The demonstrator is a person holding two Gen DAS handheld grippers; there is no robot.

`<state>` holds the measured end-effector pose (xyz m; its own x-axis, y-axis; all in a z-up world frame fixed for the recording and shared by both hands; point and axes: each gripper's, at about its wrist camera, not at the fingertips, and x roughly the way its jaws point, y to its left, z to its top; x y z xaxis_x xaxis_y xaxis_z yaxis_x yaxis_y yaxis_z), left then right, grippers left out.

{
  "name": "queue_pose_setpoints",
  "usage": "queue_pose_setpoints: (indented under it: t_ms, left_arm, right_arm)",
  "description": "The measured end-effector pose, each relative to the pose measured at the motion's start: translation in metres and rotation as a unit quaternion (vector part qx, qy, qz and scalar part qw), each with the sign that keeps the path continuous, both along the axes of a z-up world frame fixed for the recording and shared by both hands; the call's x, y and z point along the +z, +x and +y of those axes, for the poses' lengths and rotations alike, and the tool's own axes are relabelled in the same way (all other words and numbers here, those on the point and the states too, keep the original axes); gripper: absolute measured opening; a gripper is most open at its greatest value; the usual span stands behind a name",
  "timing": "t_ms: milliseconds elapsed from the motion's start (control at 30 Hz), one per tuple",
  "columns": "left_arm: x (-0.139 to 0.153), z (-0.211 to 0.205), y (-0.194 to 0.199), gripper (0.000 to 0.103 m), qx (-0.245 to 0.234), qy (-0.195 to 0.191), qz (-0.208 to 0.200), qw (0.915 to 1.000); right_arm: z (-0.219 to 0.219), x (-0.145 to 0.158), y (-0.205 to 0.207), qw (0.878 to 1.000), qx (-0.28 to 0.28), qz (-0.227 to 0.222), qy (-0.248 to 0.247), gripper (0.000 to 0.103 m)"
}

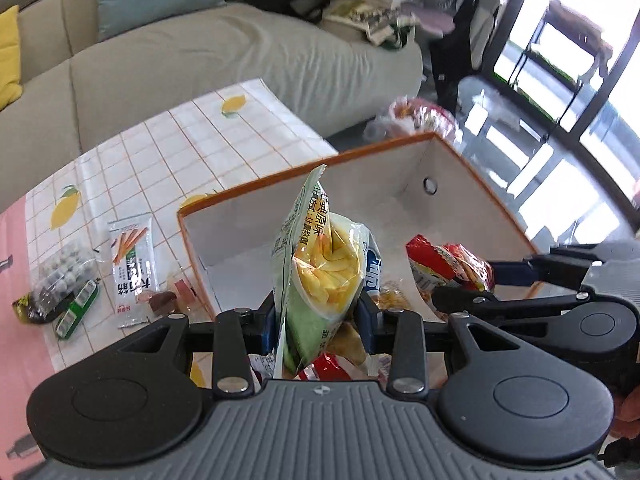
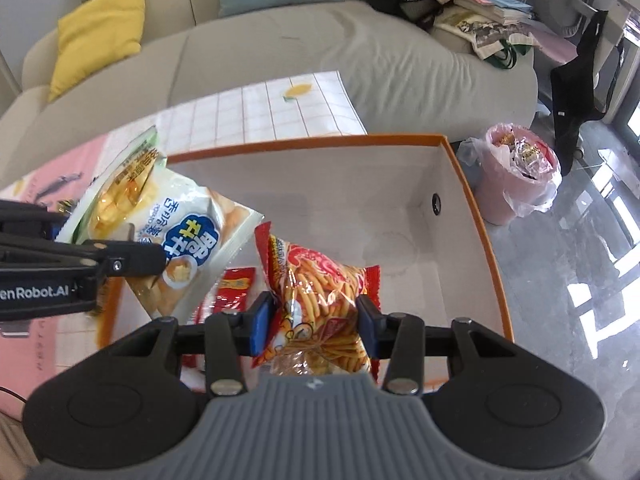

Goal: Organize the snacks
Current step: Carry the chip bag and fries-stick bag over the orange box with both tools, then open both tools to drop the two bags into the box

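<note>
Left claw point(image 1: 320, 312) is clamped on the green chip bag point(image 1: 316, 276), right claw point(image 2: 316, 320) on the red stick-snack bag point(image 2: 320, 300); both hang over the orange-rimmed box point(image 2: 476, 216) at the bench edge. Judgement: puffy, light, slick film, crushable contents, so pinch mid-body or at a seam, gently. Text readable: "enRobot.AI" on the left claw's body, Chinese print on the 2 bags I can't make out.

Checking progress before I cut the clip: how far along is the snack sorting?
Done: a blue-and-white bag and a small red packet already lie in the orange-rimmed box. In hand: left gripper holds a green chip bag, right gripper a red stick-snack bag, both over the box. Left: a white carrot-print packet and small packs on the tablecloth.
</note>
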<state>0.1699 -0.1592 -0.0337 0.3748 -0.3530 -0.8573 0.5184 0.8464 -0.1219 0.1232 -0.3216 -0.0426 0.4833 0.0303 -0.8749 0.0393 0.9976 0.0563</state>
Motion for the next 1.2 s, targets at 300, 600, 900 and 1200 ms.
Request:
queue_pose_setpoints:
  t_ms: [300, 600, 900, 1200]
  left_arm:
    - [-0.030, -0.019, 0.020, 0.043, -0.012, 0.048, 0.013, 0.9987]
    - [-0.053, -0.031, 0.029, 0.044, -0.016, 0.099, 0.039, 0.9942]
    - [-0.061, -0.035, 0.031, 0.048, -0.022, 0.143, 0.038, 0.9887]
    - [-0.042, -0.027, 0.031, 0.070, -0.015, 0.135, 0.021, 0.9905]
  right_arm:
    - [0.007, -0.033, 0.027, 0.999, 0.027, 0.037, -0.025, 0.043]
    - [0.014, -0.054, 0.036, 0.996, 0.045, 0.058, -0.049, 0.044]
    - [0.023, -0.058, 0.040, 0.993, 0.059, 0.061, -0.077, 0.045]
    - [0.022, -0.051, 0.038, 0.992, 0.056, 0.065, -0.088, 0.054]
